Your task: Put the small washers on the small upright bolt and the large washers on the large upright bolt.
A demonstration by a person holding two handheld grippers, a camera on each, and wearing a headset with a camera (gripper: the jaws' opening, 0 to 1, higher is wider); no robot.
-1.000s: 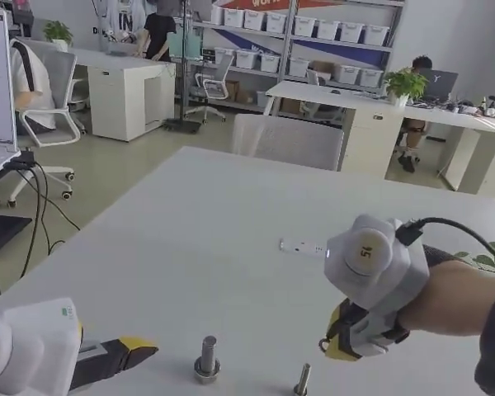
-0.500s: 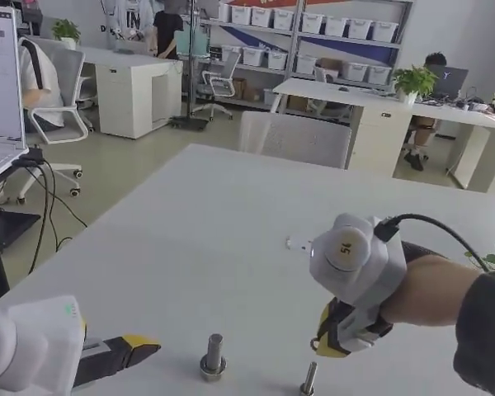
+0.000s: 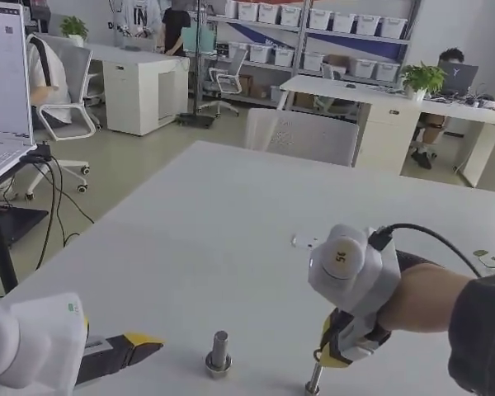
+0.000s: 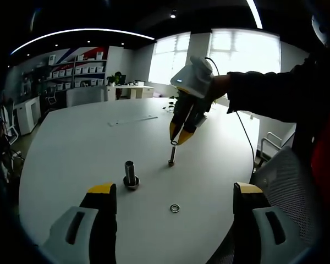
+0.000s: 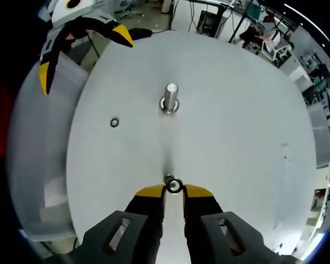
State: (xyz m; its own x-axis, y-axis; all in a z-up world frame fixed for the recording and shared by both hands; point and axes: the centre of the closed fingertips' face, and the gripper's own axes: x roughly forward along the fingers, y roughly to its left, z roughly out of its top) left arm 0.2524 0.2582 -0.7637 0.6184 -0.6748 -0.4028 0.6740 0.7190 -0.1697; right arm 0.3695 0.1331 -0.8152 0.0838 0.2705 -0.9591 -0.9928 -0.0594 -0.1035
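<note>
While pinched by the right gripper [image 5: 174, 190] above the small bolt [image 4: 171, 157], a thin silvery washer [image 5: 174, 186]; left gripper [image 4: 175, 190] jaws apart.

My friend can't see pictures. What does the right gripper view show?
The right gripper pinches a small washer just above the small bolt on a white table. Farther off are the large bolt and a loose washer; the open left gripper is top left.
</note>
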